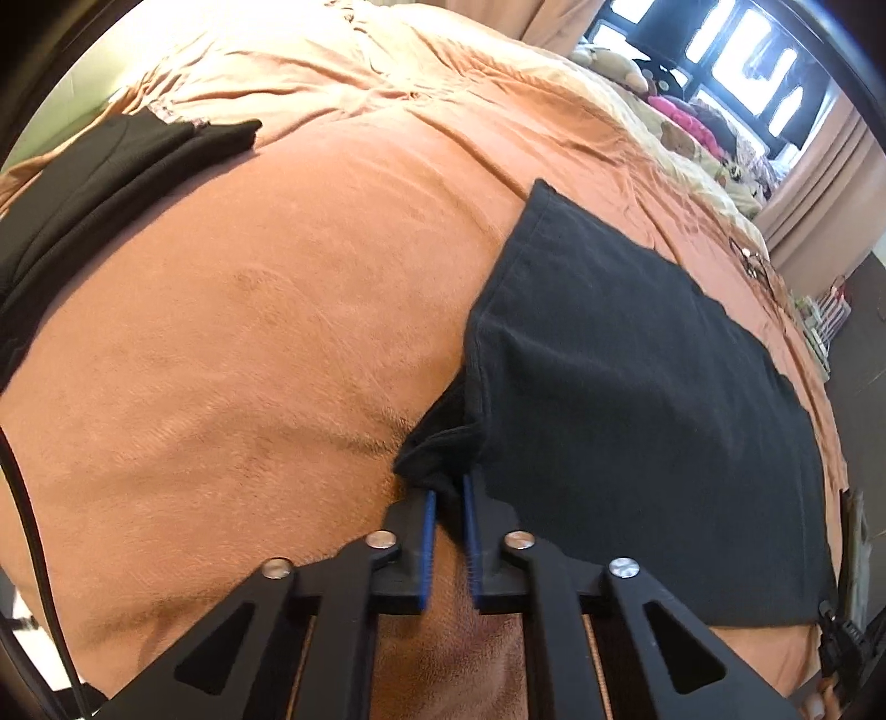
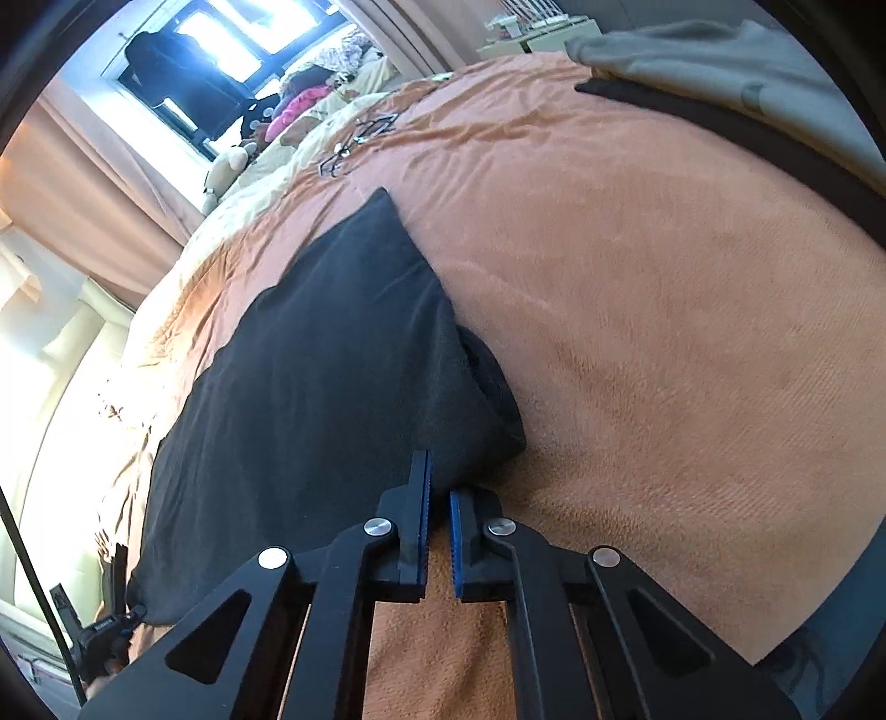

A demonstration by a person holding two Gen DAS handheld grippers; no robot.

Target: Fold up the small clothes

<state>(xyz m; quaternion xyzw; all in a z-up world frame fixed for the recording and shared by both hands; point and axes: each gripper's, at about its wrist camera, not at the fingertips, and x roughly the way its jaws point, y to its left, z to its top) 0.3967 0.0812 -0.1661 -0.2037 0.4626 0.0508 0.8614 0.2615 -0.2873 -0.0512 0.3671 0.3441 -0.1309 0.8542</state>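
Left wrist: flat black knit garment, fuzzy orange blanket.

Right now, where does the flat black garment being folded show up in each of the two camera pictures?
Left wrist view: black garment fills the right half, its near corner at the left gripper.
Right wrist view: black garment left of centre.
Shared landmark: the bright window behind the orange bedspread.
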